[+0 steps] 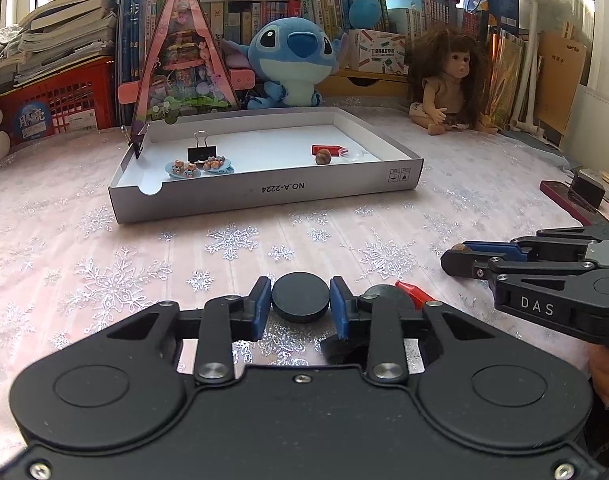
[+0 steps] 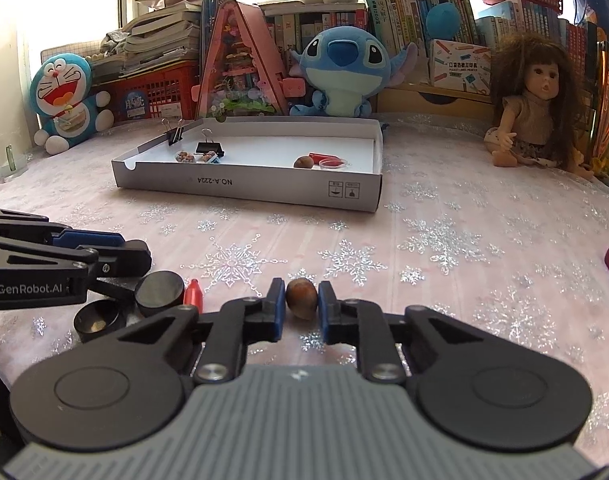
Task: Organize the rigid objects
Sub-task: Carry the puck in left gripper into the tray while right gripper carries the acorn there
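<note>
Gripping a flat black disc [image 1: 300, 298] by its rim, the left hand-held gripper [image 1: 300, 304] rests low on the surface [image 1: 144, 264]; the right hand-held gripper [image 2: 301, 300] pinches a smooth, hard, light nut [image 2: 301, 298] that could slip.

Home setting, most likely a child's room or study corner. A tabletop [image 2: 484, 248] is covered with a pink cloth printed with silver snowflakes. Behind the shallow cardboard box lid [image 2: 264, 188], packed rows of books [image 2: 404, 4] are lined up, with plush toys set on top. A blue plush alien [image 2: 340, 68] is seated right behind the lid, a pink triangular dollhouse kit [image 2: 240, 68] to its left. Further left, a red plastic basket [image 2: 152, 92] is loaded with stacked papers, and a blue cat plush [image 2: 64, 96] is propped beside it. A curly-haired doll [image 2: 536, 104] is seated to the right of the lid. Daylight is admitted through a window [image 2: 76, 12] behind the clutter.
</note>
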{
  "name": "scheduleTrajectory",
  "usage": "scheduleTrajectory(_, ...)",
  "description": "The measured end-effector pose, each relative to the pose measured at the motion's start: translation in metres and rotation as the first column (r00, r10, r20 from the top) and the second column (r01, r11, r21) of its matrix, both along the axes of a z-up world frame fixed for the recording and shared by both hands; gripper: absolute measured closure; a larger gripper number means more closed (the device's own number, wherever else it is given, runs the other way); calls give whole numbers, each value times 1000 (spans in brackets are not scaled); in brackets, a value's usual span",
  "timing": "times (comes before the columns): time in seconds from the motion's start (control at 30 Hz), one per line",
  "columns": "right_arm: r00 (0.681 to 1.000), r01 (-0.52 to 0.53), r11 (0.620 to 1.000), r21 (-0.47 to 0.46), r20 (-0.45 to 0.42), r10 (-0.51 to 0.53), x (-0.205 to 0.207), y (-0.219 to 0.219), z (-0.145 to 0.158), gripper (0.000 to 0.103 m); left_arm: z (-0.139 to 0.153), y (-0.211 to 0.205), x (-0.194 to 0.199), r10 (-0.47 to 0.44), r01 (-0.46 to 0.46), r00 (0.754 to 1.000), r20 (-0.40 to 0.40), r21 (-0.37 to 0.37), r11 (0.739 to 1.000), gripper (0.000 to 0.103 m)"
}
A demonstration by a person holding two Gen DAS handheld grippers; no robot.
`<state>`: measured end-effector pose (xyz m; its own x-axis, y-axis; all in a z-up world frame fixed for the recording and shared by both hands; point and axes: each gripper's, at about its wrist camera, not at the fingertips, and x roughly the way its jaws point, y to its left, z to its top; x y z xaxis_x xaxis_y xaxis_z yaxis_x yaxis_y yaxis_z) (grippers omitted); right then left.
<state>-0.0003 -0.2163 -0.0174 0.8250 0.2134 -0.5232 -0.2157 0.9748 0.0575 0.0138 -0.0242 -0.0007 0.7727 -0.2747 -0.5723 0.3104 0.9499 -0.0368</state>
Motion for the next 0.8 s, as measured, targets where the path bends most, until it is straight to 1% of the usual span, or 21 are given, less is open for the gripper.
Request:
scheduleTrajectory(0.3,1000,4,1000,5,1,-4,1,-1,2,82,4,0,11,36,-36,999,-3,-3,999,73)
scheduleTrajectory(0.8,1000,10,1000,9,3,-10,4,-1,4,82,3,7,12,80,-80,997,0,-11,997,73)
